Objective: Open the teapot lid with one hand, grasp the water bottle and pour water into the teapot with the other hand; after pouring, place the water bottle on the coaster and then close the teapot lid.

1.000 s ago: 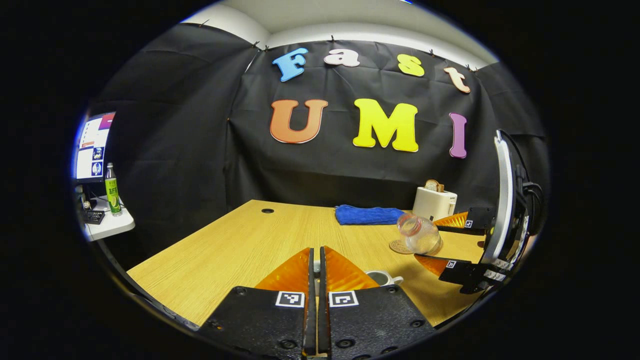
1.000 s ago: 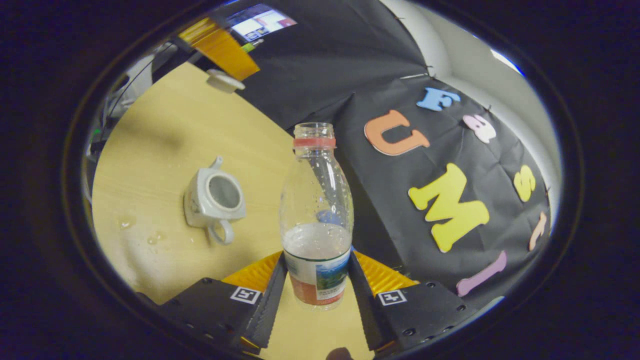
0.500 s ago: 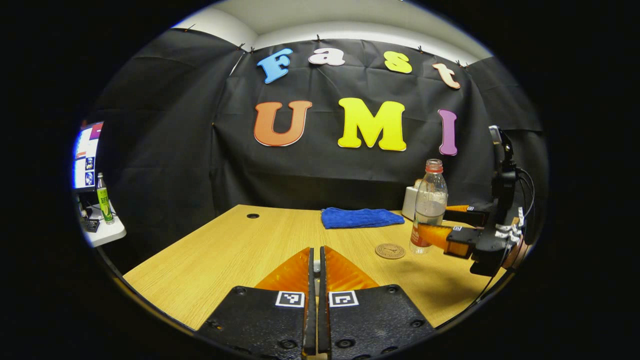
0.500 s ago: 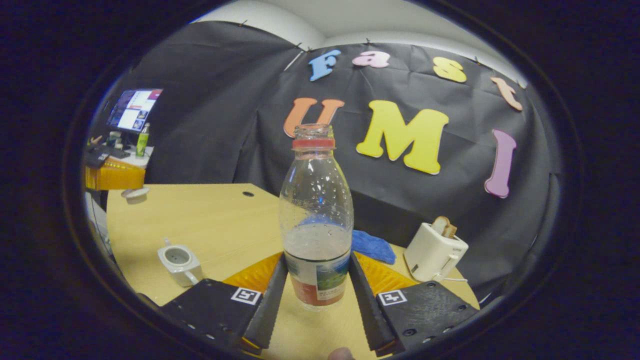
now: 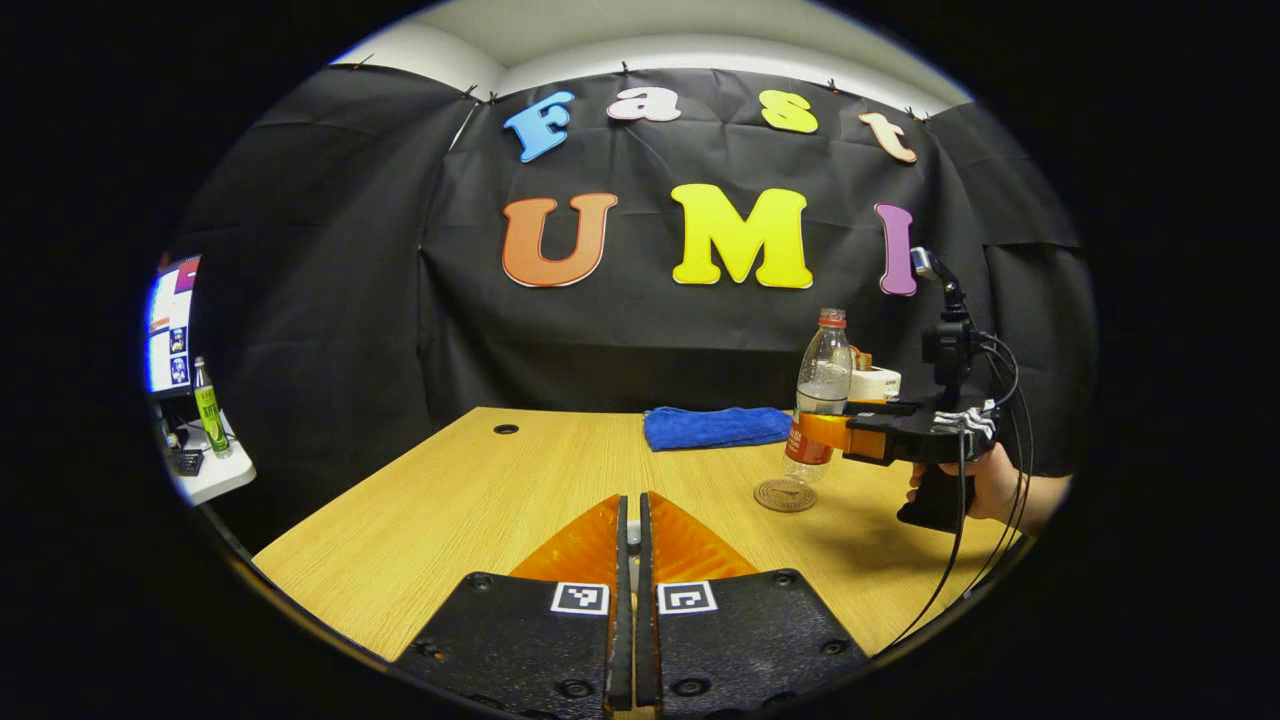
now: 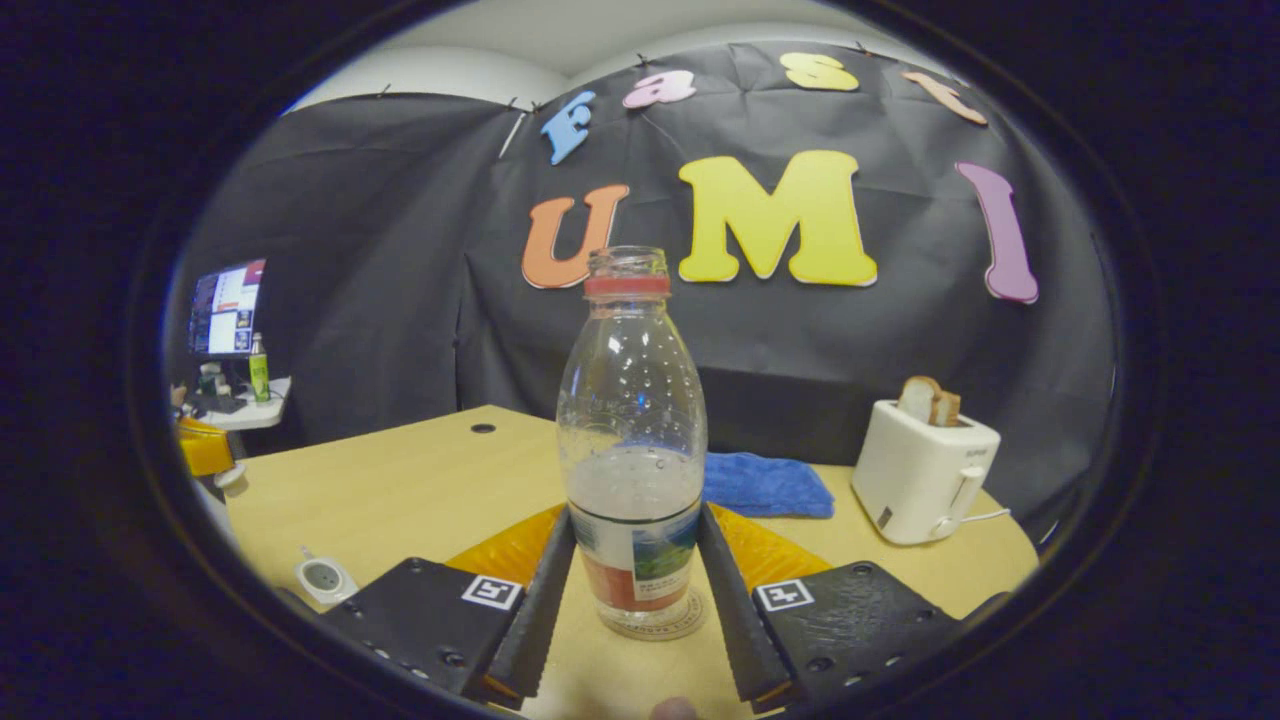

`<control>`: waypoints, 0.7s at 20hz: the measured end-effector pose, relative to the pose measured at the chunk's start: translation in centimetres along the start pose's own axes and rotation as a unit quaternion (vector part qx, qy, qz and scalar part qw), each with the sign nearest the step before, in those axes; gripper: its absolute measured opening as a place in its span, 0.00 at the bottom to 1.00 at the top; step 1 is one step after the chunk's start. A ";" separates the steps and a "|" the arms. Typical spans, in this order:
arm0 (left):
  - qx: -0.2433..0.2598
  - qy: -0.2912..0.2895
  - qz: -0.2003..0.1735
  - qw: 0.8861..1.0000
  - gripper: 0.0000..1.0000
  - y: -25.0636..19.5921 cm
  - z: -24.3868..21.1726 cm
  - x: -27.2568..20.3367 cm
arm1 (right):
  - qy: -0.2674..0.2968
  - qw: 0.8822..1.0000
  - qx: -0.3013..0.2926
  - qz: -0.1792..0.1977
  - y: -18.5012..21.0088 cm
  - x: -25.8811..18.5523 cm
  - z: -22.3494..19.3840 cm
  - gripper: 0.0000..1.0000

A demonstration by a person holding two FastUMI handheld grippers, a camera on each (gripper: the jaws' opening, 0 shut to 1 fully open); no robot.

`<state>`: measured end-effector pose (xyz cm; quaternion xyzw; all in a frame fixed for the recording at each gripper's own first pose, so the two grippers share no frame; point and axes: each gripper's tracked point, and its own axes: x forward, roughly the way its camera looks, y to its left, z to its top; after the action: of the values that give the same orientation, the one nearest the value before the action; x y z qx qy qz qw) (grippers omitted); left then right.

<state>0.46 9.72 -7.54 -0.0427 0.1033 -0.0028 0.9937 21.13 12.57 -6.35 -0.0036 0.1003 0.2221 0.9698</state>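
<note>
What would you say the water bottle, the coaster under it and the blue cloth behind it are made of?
Water bottle: clear, glossy plastic by the look, see-through with droplets inside and a printed label. Coaster: a thin brown disc with a matte patterned face, perhaps wood or cork; hard to tell. Blue cloth: soft fabric, probably a towel, with a fuzzy, folded surface.

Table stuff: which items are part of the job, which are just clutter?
Job: water bottle in right gripper, coaster, teapot, lid by left gripper.
Clutter: blue cloth, toaster, green bottle, monitor.

Wooden table (image 5: 480, 510), blue cloth (image 5: 715, 427), toaster (image 6: 925, 470), coaster (image 5: 785, 495), perhaps teapot (image 6: 325, 580)
</note>
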 end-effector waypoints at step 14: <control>-0.005 0.023 0.014 1.000 0.04 1.5 -2.2 0.9 | 0.030 0.999 0.009 -0.032 -2.9 3.8 -4.3 0.73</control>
<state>0.86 11.04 -10.02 -0.0458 0.1271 0.0109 0.9908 24.91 11.33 -11.37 -0.0050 0.1314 0.1902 0.9729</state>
